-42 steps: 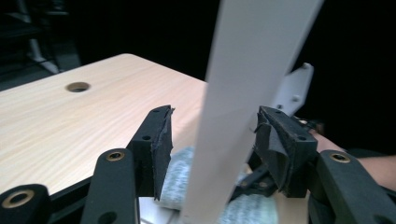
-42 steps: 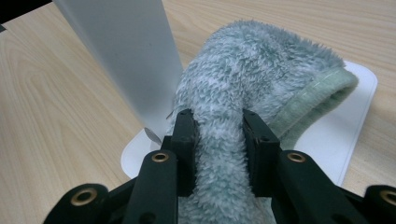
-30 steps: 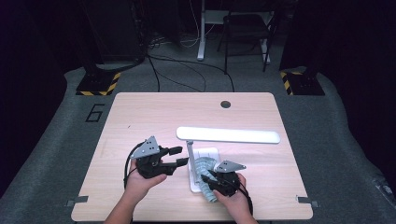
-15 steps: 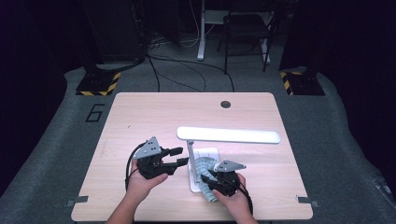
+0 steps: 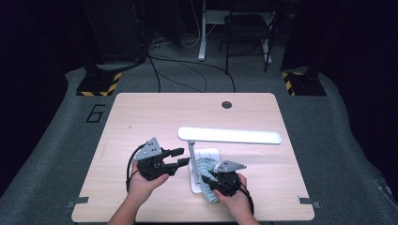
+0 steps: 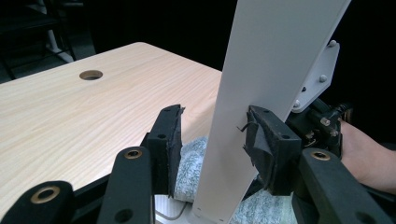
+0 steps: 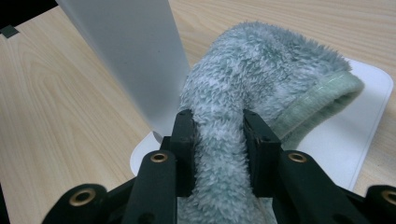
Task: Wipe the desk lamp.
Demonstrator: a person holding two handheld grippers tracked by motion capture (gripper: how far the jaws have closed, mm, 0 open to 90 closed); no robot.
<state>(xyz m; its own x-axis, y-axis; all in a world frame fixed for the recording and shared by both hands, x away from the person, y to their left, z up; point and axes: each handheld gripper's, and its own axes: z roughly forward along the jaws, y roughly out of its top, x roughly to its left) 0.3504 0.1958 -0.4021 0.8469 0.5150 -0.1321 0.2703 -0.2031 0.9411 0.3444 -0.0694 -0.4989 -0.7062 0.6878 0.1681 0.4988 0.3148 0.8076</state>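
Here the right gripper (image 7: 218,135) pinches a fuzzy grey-green cloth (image 7: 261,84) draped over the white lamp's base (image 7: 355,140), near the table (image 5: 155,117) front edge – its jaws have just been closing. The left gripper (image 6: 217,135) straddles the lamp's post (image 6: 238,116) – one pad touching, the other apart, jaws closing in

Black hand-held gripper (image 5: 180,158) bodies, grey three-cornered plates, brass-ringed holes, black cables.

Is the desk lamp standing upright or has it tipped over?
Upright. The desk lamp stands with its post vertical on the flat white base, head level above the table, and a fluffy cloth draped on the base.
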